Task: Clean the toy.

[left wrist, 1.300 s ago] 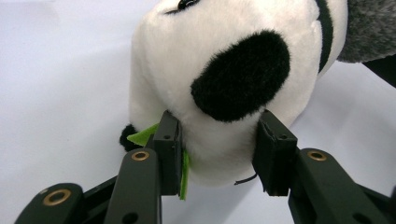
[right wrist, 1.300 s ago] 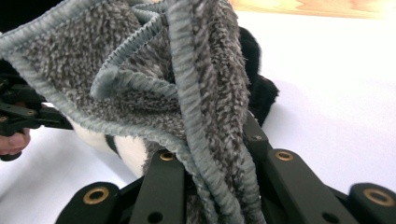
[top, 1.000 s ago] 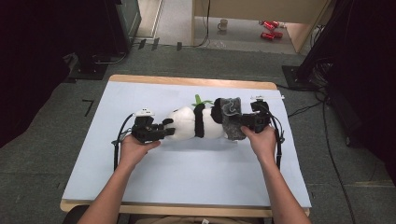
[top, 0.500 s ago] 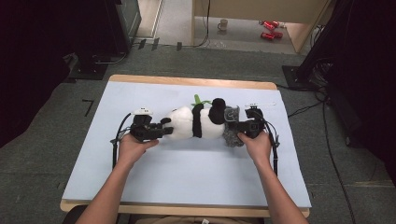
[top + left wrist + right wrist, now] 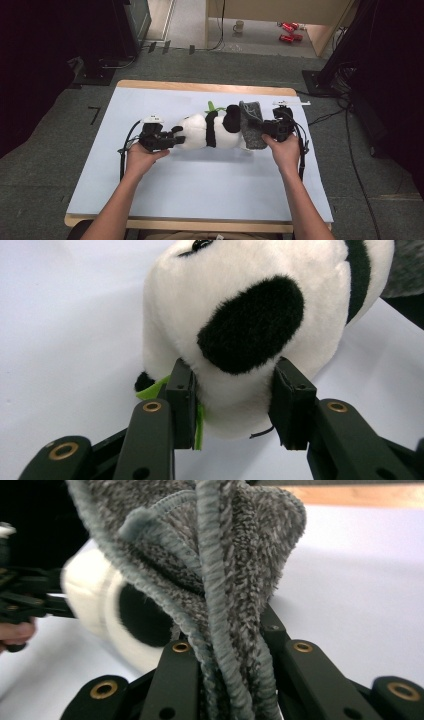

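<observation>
A black-and-white panda plush (image 5: pixel 200 132) lies lengthwise on the pale blue table cover (image 5: pixel 200 185). My left gripper (image 5: pixel 172 141) is at its left end. In the left gripper view the pads (image 5: pixel 182 395) press into the white fur on either side of a black patch of the panda (image 5: pixel 250 315). My right gripper (image 5: pixel 265 131) is at the panda's right end, shut on a grey knitted hat (image 5: pixel 252 125) that stands over the head. In the right gripper view the hat (image 5: pixel 220 555) bunches between my jaws, with the panda (image 5: pixel 95 590) behind it.
A green leaf (image 5: pixel 214 107) sticks out behind the panda. A thin white strip (image 5: pixel 291 103) lies near the table's back right corner. Cables trail from both grippers. On the floor beyond the table are a mug (image 5: pixel 239 26) and red cans (image 5: pixel 286 31).
My right gripper pushed left against the panda's head with the hat, then came back right and a little up, so the hat now stands taller. The left gripper kept still.
</observation>
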Motion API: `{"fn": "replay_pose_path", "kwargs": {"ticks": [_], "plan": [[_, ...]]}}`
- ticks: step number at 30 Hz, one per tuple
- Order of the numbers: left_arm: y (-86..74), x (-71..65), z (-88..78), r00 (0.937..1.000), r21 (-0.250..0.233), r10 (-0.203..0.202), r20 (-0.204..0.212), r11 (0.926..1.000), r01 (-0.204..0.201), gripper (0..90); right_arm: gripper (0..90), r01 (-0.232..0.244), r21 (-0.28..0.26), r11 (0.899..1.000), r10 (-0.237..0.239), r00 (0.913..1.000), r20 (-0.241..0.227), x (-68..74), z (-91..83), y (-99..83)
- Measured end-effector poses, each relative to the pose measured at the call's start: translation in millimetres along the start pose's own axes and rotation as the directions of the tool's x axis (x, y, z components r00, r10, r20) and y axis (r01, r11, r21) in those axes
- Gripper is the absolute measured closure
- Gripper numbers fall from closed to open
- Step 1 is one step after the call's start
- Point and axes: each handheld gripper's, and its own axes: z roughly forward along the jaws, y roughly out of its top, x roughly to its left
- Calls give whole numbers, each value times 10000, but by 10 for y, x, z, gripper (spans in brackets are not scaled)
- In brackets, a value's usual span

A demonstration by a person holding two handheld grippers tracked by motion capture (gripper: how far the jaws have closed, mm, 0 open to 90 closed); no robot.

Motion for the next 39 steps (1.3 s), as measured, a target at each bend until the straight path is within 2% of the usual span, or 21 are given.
{"fn": "replay_pose_path", "kwargs": {"ticks": [6,9,12,15,19,22,28,31,39], "plan": [[-6,-8,-5,9999,-128,169,0,9998,-169,583,771,465,-147,9988,-474,9961,-745,255,-93,96],[-11,-22,-9,9997,-233,242,7,9994,-242,571,772,738,270,9969,-692,9871,-1441,371,-23,97],[-20,-33,-18,9987,-329,506,15,9982,-505,540,772,1155,913,9891,-1029,9858,-1330,447,109,57],[-43,-30,-30,9973,-426,732,47,9964,-730,477,771,1230,1185,9853,-1100,9877,-1108,421,223,7],[-77,-37,-57,9932,-786,1159,-79,9901,-1162,389,769,970,971,9905,-861,9901,-1105,335,249,9],[-109,-41,-49,9913,-655,1308,-129,9892,-1314,346,763,952,752,9926,-876,9913,-982,299,265,18],[-168,-25,17,9906,-565,1347,-227,9891,-1358,334,748,965,548,9938,-909,9912,-958,267,298,45],[-184,-8,56,9887,-678,1461,-329,9867,-1480,333,738,956,454,9944,-911,9916,-920,241,309,60],[-197,-4,132,9896,-1051,1405,-305,9841,-1429,307,736,701,237,9973,-679,9942,-840,147,310,75]]}}
